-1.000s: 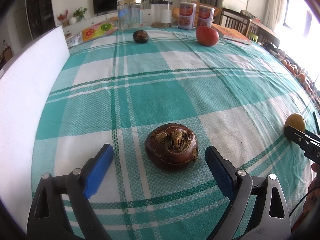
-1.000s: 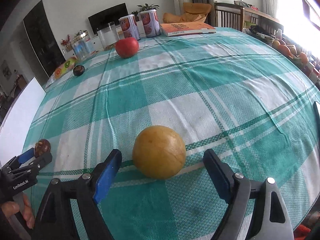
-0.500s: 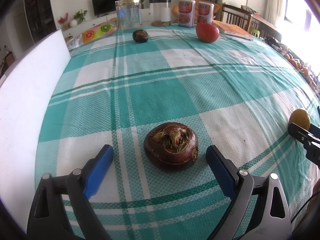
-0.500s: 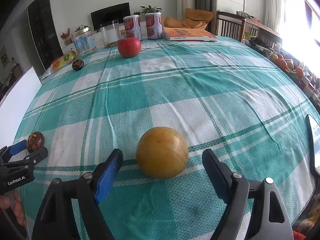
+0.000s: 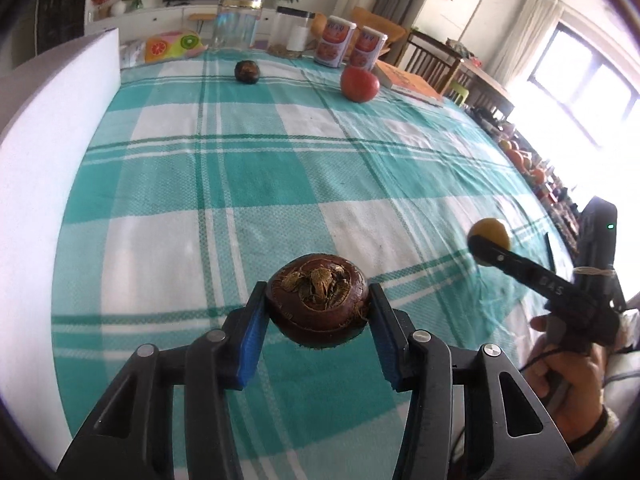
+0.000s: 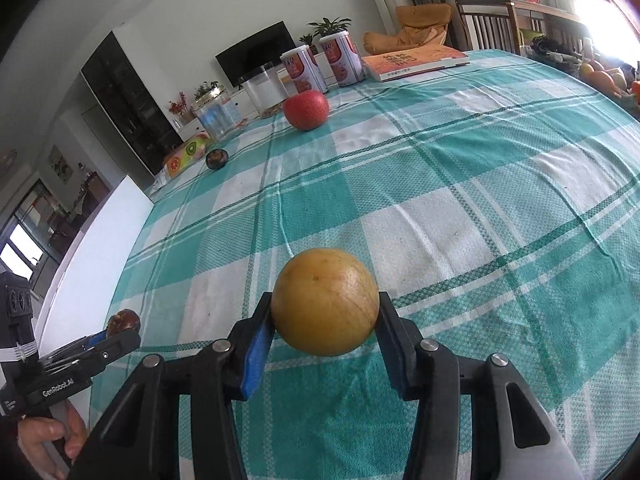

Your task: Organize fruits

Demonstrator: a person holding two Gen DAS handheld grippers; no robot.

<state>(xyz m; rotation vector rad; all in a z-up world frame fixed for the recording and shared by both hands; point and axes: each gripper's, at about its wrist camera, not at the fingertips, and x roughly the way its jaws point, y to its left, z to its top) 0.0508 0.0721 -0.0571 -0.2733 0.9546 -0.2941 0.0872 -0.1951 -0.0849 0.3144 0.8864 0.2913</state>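
My left gripper (image 5: 318,320) is shut on a dark brown mangosteen (image 5: 318,304) and holds it above the checked tablecloth. My right gripper (image 6: 326,322) is shut on a yellow-orange round fruit (image 6: 325,301), also lifted off the cloth. That fruit shows in the left wrist view (image 5: 490,231), and the held mangosteen in the right wrist view (image 6: 123,321). A second dark mangosteen (image 5: 247,71) and a red apple (image 5: 359,84) lie at the far end of the table; both also show in the right wrist view, the mangosteen (image 6: 216,159) and the apple (image 6: 306,109).
A white board (image 5: 48,152) stands along the table's left edge. Two red cans (image 5: 334,41), clear jars (image 5: 235,23), a fruit-print packet (image 5: 172,46) and an orange book (image 5: 412,84) line the far edge. More fruit (image 6: 600,78) lies beyond the right side.
Both grippers have closed on their fruits, the left on the mangosteen and the right on the yellow fruit, and lifted them off the cloth.
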